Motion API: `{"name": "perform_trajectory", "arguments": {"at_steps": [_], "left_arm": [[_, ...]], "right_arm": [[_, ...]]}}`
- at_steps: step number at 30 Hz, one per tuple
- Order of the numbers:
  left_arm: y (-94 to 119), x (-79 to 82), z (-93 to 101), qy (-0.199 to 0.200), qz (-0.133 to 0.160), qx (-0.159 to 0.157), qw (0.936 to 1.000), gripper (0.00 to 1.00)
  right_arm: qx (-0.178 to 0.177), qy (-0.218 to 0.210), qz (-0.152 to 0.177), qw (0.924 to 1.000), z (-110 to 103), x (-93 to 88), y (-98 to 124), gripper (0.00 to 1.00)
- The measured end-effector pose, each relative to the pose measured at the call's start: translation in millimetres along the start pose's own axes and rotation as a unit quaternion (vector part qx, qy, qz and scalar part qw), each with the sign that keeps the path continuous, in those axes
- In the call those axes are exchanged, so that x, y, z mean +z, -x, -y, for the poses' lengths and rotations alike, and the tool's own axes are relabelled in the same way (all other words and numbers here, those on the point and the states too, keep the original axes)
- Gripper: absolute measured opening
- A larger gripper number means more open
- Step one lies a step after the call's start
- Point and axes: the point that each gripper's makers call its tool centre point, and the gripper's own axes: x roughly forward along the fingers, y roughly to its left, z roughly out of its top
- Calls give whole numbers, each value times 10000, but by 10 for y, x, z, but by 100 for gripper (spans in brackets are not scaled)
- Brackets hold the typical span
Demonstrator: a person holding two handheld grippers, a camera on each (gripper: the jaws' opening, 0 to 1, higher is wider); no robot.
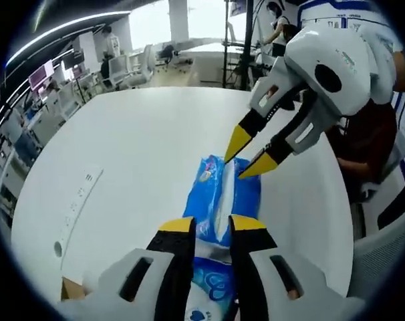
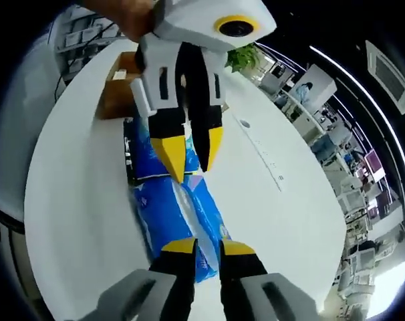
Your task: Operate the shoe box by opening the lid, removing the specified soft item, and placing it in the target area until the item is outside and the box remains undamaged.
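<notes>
A blue soft tissue pack (image 1: pixel 224 192) (image 2: pixel 184 212) lies flat on the white table (image 1: pixel 142 147). A second blue pack (image 1: pixel 213 286) (image 2: pixel 144 151) lies end to end with it, on the side of the brown shoe box (image 2: pixel 119 85), of which a corner (image 1: pixel 69 289) shows. My left gripper (image 1: pixel 213 226) (image 2: pixel 192 158) hangs over the seam between the packs with its jaws apart. My right gripper (image 1: pixel 247 158) (image 2: pixel 208 249) points at the first pack's opposite end, jaws slightly apart, one fingertip (image 1: pixel 254 168) at the pack's edge.
A white power strip (image 1: pixel 78 200) (image 2: pixel 262 151) lies on the table beside the packs. Wide bare tabletop lies on both sides. A person's hand (image 2: pixel 129 15) holds the left gripper. Office desks and chairs stand beyond the table's far edge.
</notes>
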Motion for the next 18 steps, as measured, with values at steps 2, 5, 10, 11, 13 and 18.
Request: {"name": "perform_trajectory", "arguments": {"at_steps": [2, 5, 10, 11, 13, 18], "left_arm": [[33, 16, -1, -9, 61, 63, 10000, 27], [96, 35, 52, 65, 176, 47, 9998, 31], [258, 94, 136, 259, 571, 45, 9980, 43], [283, 98, 151, 345, 619, 6, 9975, 44], [360, 85, 109, 301, 714, 97, 9969, 46], [503, 52, 144, 347, 836, 48, 9959, 65]], "right_arm": [[6, -270, 126, 9996, -29, 45, 24, 22], [80, -674, 158, 9976, -83, 51, 33, 36], [102, -979, 222, 9949, -137, 106, 72, 57], [92, -1088, 268, 9937, -144, 128, 81, 61], [167, -1410, 340, 9893, -199, 185, 111, 69], [-7, -1480, 286, 9886, -216, 212, 175, 96]]}}
